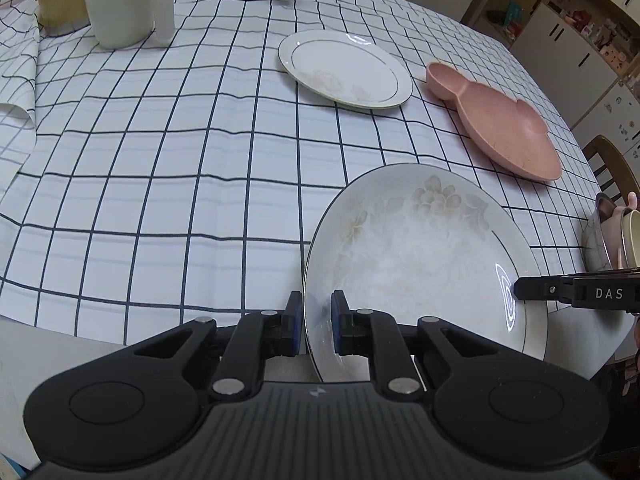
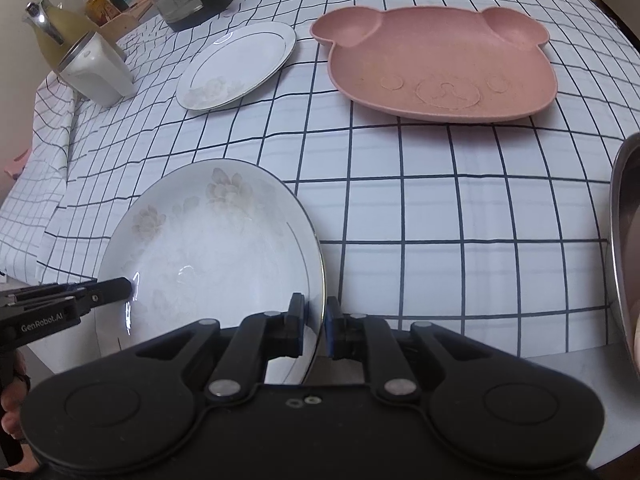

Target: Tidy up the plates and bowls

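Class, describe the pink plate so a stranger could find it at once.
On the checked tablecloth, look past the floral plate held by both claws. The pink bear-face plate lies beside a smaller white plate; only it is pink, with two ear compartments.

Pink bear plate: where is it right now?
The pink bear plate lies flat on the checked tablecloth at the far side, right of the small white plate. Neither gripper touches it.

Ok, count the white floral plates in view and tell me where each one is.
2. The near white plate is gripped at opposite rims by the left gripper and right gripper. The far white plate lies flat beside the pink bear plate. Others may be hidden.
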Demonstrator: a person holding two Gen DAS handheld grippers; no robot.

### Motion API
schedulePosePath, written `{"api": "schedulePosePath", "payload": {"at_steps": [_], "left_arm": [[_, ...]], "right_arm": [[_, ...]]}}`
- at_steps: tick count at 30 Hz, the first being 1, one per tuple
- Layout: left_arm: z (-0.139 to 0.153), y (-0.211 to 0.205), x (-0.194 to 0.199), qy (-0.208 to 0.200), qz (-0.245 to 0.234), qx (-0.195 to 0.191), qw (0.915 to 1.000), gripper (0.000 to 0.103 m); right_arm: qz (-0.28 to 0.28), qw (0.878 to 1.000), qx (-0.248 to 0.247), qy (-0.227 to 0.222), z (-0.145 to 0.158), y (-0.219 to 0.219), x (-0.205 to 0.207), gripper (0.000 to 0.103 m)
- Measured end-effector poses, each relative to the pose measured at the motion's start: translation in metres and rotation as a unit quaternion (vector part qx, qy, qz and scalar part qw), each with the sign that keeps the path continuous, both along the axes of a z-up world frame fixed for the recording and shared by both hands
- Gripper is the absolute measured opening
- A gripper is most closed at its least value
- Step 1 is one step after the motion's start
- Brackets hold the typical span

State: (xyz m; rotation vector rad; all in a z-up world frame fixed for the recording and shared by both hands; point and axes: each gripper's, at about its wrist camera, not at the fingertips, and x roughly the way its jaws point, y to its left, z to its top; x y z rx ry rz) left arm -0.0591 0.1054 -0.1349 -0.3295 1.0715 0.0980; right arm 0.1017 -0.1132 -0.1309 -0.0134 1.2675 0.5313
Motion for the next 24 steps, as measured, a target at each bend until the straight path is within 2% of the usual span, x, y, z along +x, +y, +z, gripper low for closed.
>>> {"api": "schedulePosePath", "payload": {"at_steps": [12,17,24], "left_arm": [[0.018,0.013,-0.002,-0.019,0.020,0.016,0.9995,0.014],[0.031,0.018,0.004,-0.032,0.026,0.016,0.9990,0.014],[0.049,0.020,0.017,-0.058,0.016,0.026,0.9979,0.016]], "right_arm": [[0.010,0.999,-0.007,-0.035,0.025,0.004,0.007,0.023],[0.010,0.999,0.005,-0.049,0.039,0.008,0.011,0.034],[0.020,0.996,0.019,-0.081,0.060,0.019,0.020,0.042]]}}
